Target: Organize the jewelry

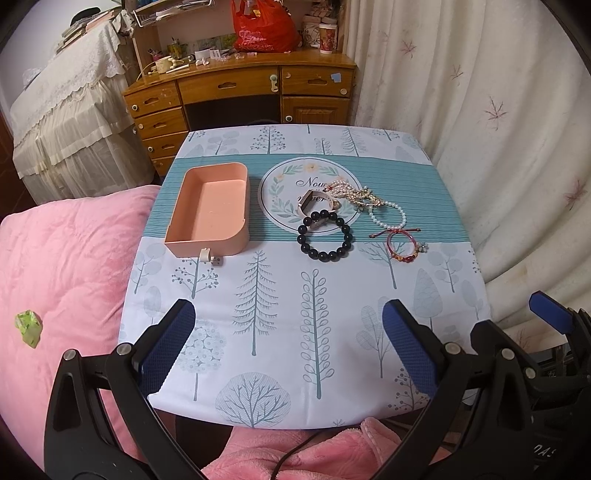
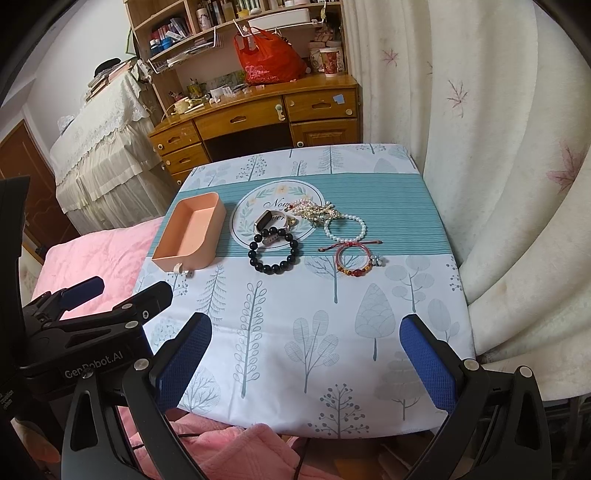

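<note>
An empty pink tray (image 1: 207, 210) (image 2: 188, 232) sits on the left of the small table. To its right lies a pile of jewelry: a black bead bracelet (image 1: 325, 236) (image 2: 275, 251), a watch with a pale strap (image 1: 314, 201) (image 2: 271, 221), a white pearl bracelet (image 1: 388, 216) (image 2: 344, 228), a red cord bracelet (image 1: 402, 247) (image 2: 352, 260) and a gold and pearl tangle (image 1: 354, 192) (image 2: 314, 210). My left gripper (image 1: 288, 347) and right gripper (image 2: 306, 362) both hang open over the table's near edge, holding nothing.
The table wears a tree-print cloth (image 1: 280, 302) (image 2: 295, 314). A pink quilt (image 1: 62, 266) lies to the left, a cream curtain (image 1: 498, 129) to the right. A wooden desk (image 1: 240, 92) with a red bag (image 1: 264, 26) stands behind. The left gripper (image 2: 118, 299) shows at the right wrist view's left.
</note>
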